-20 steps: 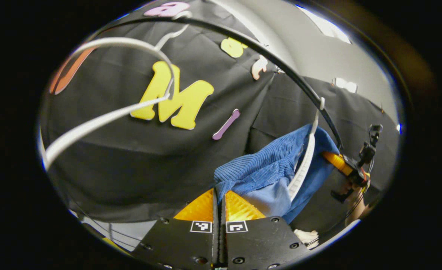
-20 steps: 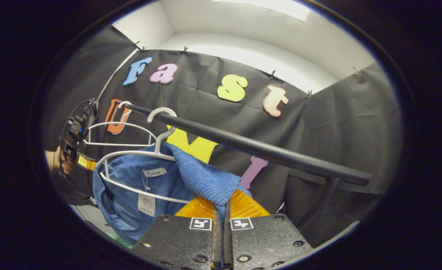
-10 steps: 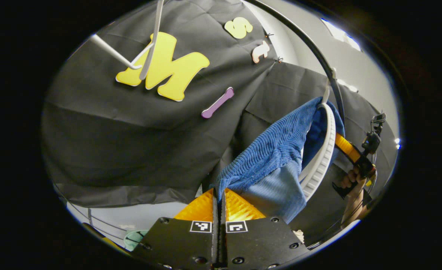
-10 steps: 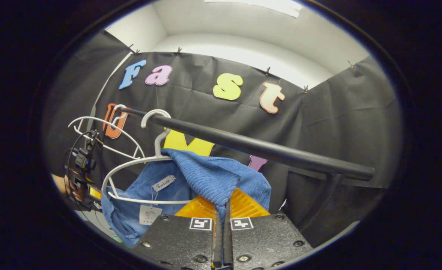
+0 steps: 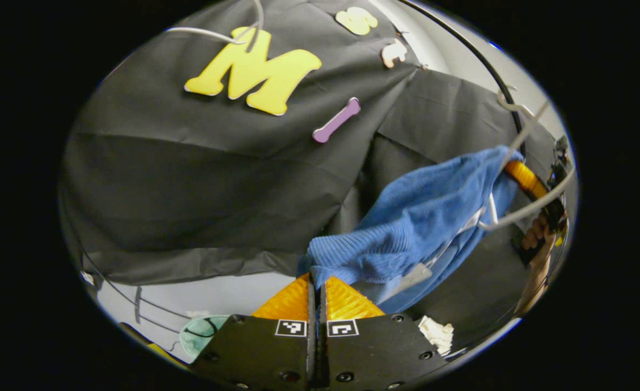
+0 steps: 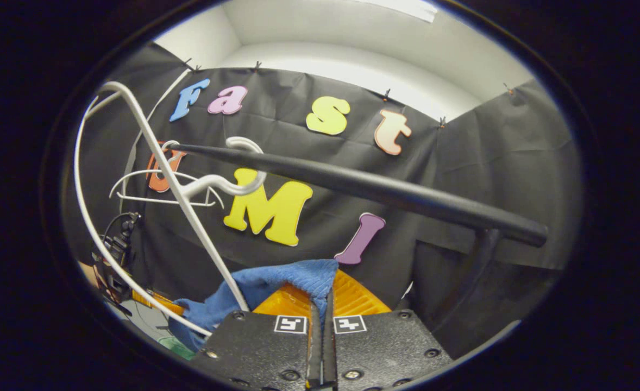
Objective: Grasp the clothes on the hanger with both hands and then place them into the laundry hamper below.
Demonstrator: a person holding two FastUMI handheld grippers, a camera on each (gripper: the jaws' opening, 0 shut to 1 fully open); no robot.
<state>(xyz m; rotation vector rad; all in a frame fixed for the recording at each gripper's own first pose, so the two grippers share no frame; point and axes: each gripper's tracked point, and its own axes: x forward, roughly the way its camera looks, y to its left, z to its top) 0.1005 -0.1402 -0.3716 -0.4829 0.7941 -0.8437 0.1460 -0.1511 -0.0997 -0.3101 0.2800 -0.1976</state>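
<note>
Since a second ago the blue ribbed knit garment [image 5: 418, 228] has sagged lower and its white plastic hanger [image 6: 151, 179] has tipped up; garment, one, stretched lengthwise between left gripper [image 5: 317, 285] and right gripper [image 6: 321, 301], each clamped on an end just ahead of its fingers. Hangers, two, on one black rail [image 6: 363, 190]; hamper presumably below both.

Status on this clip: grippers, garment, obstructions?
Left gripper and right gripper both shut on blue garment. White hanger tilted, tangled in the cloth. Rail above.
</note>
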